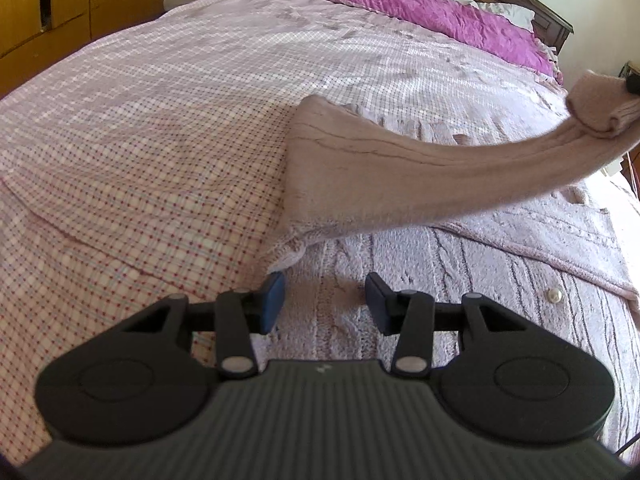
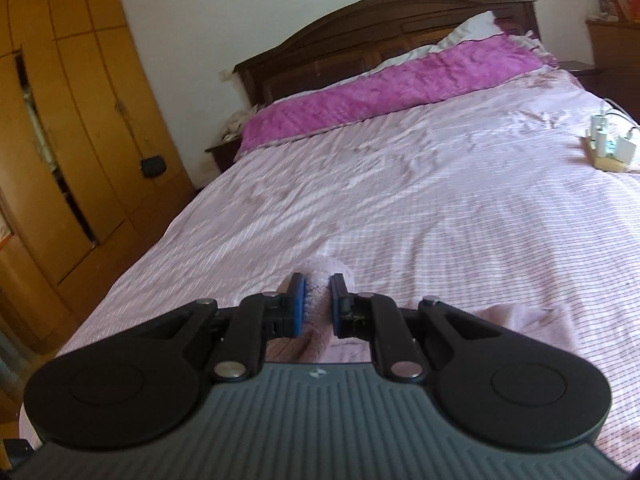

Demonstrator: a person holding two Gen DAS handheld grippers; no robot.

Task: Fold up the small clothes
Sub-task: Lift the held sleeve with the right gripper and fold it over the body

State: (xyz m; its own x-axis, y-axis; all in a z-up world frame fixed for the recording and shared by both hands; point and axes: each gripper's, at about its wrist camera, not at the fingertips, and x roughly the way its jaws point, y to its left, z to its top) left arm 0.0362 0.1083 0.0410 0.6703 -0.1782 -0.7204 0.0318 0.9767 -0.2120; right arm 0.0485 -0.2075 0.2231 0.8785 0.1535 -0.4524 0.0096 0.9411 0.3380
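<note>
Left gripper is hovering, fingers apart and empty, over the pink cardigan on the bed. Right gripper, fingers clamped on its sleeve, is lifting it; folding appears barely begun.

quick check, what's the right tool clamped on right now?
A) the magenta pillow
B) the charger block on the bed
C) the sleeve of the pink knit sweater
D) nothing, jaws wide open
C: in the right wrist view the right tool is pinched on fuzzy pink knit, and the left wrist view shows the sweater sleeve lifted off the bed toward it, while the left tool stands open and empty.
</note>
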